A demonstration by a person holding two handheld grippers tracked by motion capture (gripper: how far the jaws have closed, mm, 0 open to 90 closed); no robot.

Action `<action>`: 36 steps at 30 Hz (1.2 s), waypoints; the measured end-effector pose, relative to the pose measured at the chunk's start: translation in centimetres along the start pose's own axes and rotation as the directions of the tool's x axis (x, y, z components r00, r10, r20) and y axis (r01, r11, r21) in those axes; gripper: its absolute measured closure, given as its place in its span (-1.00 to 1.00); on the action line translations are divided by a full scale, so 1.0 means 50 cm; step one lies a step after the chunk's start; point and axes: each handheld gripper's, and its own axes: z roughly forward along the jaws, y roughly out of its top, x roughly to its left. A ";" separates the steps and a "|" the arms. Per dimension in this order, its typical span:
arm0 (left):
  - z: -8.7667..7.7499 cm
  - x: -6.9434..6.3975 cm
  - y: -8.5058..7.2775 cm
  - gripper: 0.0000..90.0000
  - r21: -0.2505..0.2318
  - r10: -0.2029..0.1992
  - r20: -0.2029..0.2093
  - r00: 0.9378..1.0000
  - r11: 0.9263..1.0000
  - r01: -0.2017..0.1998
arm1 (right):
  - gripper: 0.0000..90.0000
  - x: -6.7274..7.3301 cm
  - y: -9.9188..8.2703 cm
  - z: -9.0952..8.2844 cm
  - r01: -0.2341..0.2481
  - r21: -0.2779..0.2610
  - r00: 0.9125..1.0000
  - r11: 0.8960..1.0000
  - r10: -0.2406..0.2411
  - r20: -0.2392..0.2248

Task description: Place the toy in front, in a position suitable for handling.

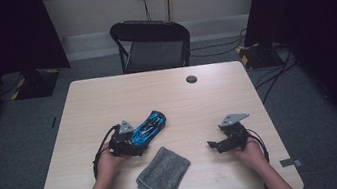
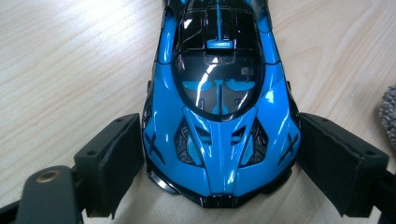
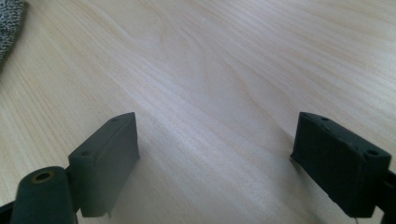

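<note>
A blue and black toy sports car (image 1: 148,127) lies on the wooden table (image 1: 207,98), left of centre, pointing to the far right. My left gripper (image 1: 135,141) holds its near end. In the left gripper view both black pads (image 2: 122,154) press against the sides of the car (image 2: 219,93), whose underside rests on or just above the wood. My right gripper (image 1: 216,145) sits low at the right front of the table. It is open, with bare wood between its fingers (image 3: 112,154). A folded grey cloth (image 1: 164,172) lies between the two hands, near the front edge.
A black folding chair (image 1: 151,44) stands behind the table's far edge. A round cable grommet (image 1: 191,79) sits in the tabletop near the back. The cloth's edge shows in the left gripper view (image 2: 388,112) and in the right gripper view (image 3: 9,23). Dark curtains hang on both sides.
</note>
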 end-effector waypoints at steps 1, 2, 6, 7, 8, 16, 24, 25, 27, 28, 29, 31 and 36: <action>0.000 -0.001 -0.002 -0.65 -0.011 -0.013 0.007 1.000 1.000 0.013 | -0.70 0.000 0.000 0.000 -0.001 0.000 1.000 1.000 0.001 0.001; 0.000 -0.001 -0.002 -0.58 -0.011 -0.013 0.007 1.000 1.000 0.013 | -0.70 0.000 0.000 0.000 -0.001 0.000 1.000 1.000 0.001 0.001; -0.002 0.000 -0.004 -0.47 -0.028 -0.001 0.011 1.000 1.000 0.001 | -0.70 0.001 0.000 0.000 -0.002 0.000 1.000 1.000 0.002 0.002; -0.002 0.000 -0.004 -0.47 -0.028 -0.001 0.011 1.000 1.000 0.001 | -0.70 0.001 0.000 0.000 -0.002 0.000 1.000 1.000 0.002 0.002; -0.002 0.000 -0.004 -0.47 -0.028 -0.003 0.012 1.000 1.000 0.004 | -0.70 0.001 0.000 0.000 -0.002 0.001 1.000 1.000 0.002 0.002; -0.002 0.001 -0.004 -0.47 -0.028 0.001 0.012 1.000 1.000 0.000 | -0.69 0.007 0.002 0.001 -0.005 0.001 1.000 1.000 0.005 0.005; -0.002 0.002 -0.004 -0.47 -0.026 0.004 0.018 1.000 1.000 -0.003 | -0.49 0.057 0.056 -0.017 0.064 -0.023 0.990 0.998 -0.066 -0.122; -0.002 0.002 -0.004 -0.47 -0.027 0.003 0.018 1.000 1.000 -0.002 | -0.48 0.067 0.064 -0.018 0.077 -0.024 0.986 0.997 -0.080 -0.144; -0.002 0.002 -0.004 -0.47 -0.027 0.003 0.018 1.000 1.000 -0.002 | -0.45 0.101 0.085 -0.016 0.119 -0.026 0.972 0.993 -0.122 -0.200; -0.002 0.002 -0.004 -0.47 -0.027 0.003 0.018 1.000 1.000 -0.003 | -0.43 0.116 0.092 -0.014 0.141 -0.029 0.964 0.990 -0.144 -0.226; -0.002 0.002 -0.004 -0.47 -0.027 0.003 0.017 1.000 1.000 -0.003 | -0.40 0.132 0.099 -0.012 0.160 -0.034 0.956 0.987 -0.164 -0.242; -0.002 0.002 -0.004 -0.47 -0.027 0.003 0.017 1.000 1.000 -0.002 | -0.34 0.161 0.111 -0.005 0.197 -0.039 0.931 0.980 -0.200 -0.307; -0.001 0.001 -0.004 -0.47 -0.032 -0.003 0.017 1.000 0.999 0.004 | -0.28 0.217 0.130 0.012 0.278 -0.047 0.876 0.959 -0.273 -0.398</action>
